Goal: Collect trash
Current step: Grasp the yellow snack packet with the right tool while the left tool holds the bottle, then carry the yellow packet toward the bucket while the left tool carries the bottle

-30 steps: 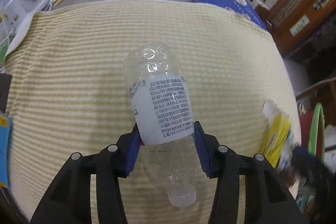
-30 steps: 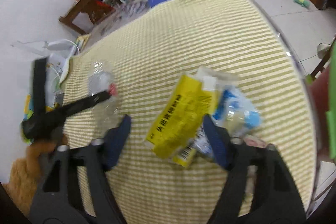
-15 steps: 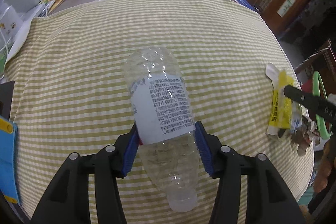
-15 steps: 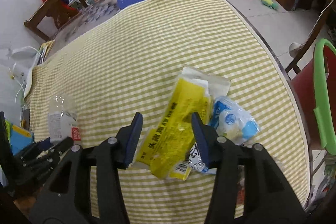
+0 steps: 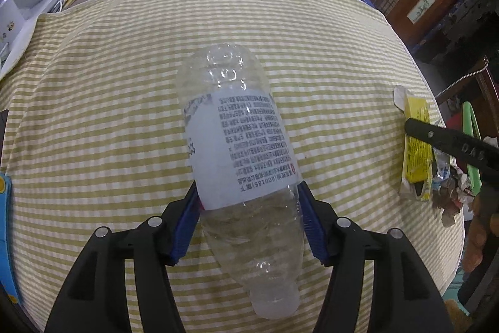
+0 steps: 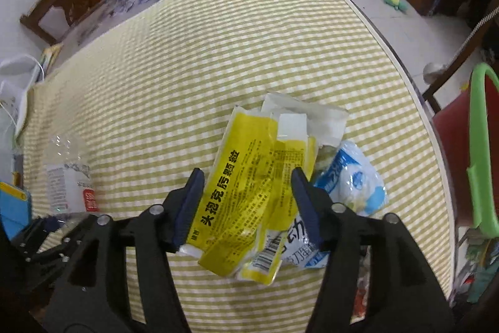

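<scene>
Left gripper [image 5: 248, 208] pinches the plastic bottle [image 5: 240, 145]; right gripper [image 6: 248, 202], spread, straddles the yellow wrapper [image 6: 246, 192] near the tablecloth's [image 6: 218, 52] right edge and should close squarely.

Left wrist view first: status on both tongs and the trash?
Left tongs shut on plastic bottle. Right tongs open, straddling yellow wrapper. Blue-white packet alongside. Nothing blocking.

The left gripper [image 5: 248, 213] fills the lower centre of its own view, its blue-padded fingers [image 5: 187, 223] clamped on something between them. The right gripper [image 6: 246, 202] sits low and central in its view, jaws parted either side of what lies between. From the left view, one right finger [image 5: 449, 142] crosses the right edge.
</scene>
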{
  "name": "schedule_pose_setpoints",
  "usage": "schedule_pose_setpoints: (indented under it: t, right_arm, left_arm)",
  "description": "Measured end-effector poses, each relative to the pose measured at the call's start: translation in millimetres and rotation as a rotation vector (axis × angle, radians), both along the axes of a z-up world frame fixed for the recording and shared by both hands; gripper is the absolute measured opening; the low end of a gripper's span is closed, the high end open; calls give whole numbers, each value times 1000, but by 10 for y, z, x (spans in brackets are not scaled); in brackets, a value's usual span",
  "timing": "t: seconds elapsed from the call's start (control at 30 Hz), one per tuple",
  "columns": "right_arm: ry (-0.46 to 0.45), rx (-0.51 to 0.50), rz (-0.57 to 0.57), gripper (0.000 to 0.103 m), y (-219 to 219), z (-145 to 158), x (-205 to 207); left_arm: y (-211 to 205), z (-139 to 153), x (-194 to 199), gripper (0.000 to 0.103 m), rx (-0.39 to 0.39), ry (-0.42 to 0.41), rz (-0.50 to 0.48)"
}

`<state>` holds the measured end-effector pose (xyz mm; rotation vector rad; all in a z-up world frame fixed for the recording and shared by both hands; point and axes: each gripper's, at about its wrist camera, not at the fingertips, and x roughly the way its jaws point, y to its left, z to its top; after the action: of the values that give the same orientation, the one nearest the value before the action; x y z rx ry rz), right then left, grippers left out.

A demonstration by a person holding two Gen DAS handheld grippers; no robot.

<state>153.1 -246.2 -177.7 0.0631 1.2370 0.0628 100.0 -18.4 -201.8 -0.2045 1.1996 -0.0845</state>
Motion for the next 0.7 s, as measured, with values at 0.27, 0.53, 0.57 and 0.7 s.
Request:
schedule_pose_setpoints:
  t: [0.27, 0.53, 0.57, 0.7]
  right_arm:
    - [-11, 101, -13, 32, -64, 25, -27]
    - [-150, 192, 52, 31, -18, 495, -309]
    - [-170, 198, 59, 31, -25, 561, -335]
    - [-247, 223, 75, 31, -61, 848, -512]
  left_arm:
    - [-28, 23, 55, 55, 4, -18, 21]
    - [-90, 329, 17, 55, 31, -105, 23]
    - [-115, 391, 5, 55, 33, -120, 20]
    - [-221, 637, -76, 55, 39, -180, 0]
